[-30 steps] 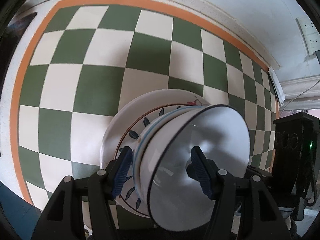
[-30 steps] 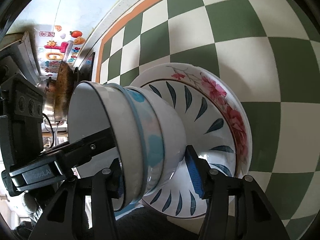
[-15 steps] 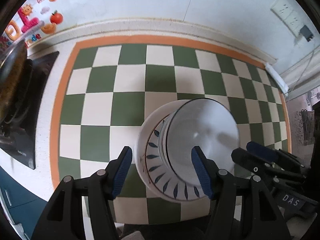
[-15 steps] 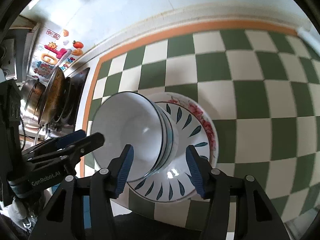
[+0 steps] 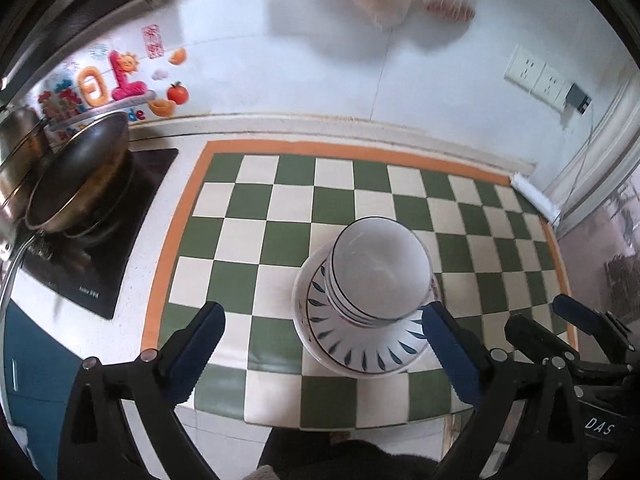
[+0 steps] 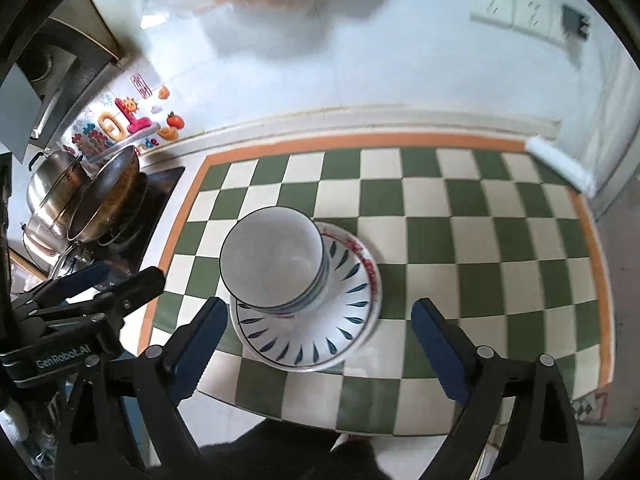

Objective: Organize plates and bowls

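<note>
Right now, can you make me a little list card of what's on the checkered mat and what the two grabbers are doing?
mat: green and white checks with an orange border
plate: white with blue leaf marks, flat on the mat
bowls: nested stack, upright on the plate
left gripper: open, empty, clear of the dishes
right gripper: open, empty, clear of the dishes
pans: metal, on the dark stove beside the mat
wall: stickers and sockets
</note>
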A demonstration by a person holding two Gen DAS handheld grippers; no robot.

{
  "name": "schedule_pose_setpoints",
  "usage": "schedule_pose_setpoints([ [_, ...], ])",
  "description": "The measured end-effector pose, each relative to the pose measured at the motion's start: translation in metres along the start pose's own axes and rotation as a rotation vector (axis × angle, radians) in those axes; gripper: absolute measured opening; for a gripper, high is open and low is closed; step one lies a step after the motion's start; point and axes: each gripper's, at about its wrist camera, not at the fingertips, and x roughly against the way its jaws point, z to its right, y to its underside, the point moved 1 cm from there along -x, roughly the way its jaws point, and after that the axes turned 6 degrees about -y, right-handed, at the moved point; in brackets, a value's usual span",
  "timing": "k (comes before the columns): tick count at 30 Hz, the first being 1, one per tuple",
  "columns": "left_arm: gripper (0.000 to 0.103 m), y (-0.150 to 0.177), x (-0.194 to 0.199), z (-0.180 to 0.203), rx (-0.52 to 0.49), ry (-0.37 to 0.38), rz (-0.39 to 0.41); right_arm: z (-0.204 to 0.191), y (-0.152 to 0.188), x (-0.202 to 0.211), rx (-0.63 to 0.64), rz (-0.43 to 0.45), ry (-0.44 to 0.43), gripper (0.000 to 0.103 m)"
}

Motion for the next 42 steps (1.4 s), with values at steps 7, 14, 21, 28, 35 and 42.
schedule_pose_setpoints([
  [7,0.103,0.025,0.073,-0.001,0.044,0.013,0.139,-0.015,0.029,0.079,0.053,0.160,0.039,0.100],
  [14,0.103,0.052,0.134,-0.005,0.036,-0.018,0.219,-0.033,0.058,0.140,0.058,0.229,0.051,0.101],
  [21,0.103,0.083,0.171,-0.018,0.009,-0.037,0.254,-0.050,0.090,0.184,0.057,0.258,0.055,0.102],
  [28,0.103,0.115,0.196,-0.036,-0.031,-0.064,0.270,-0.086,0.124,0.224,0.084,0.322,0.093,0.102],
  [35,0.103,0.133,0.212,-0.054,-0.047,-0.085,0.292,-0.119,0.153,0.245,0.099,0.348,0.115,0.102],
  [42,0.103,0.143,0.220,-0.064,-0.032,-0.076,0.303,-0.127,0.167,0.247,0.077,0.336,0.119,0.102],
])
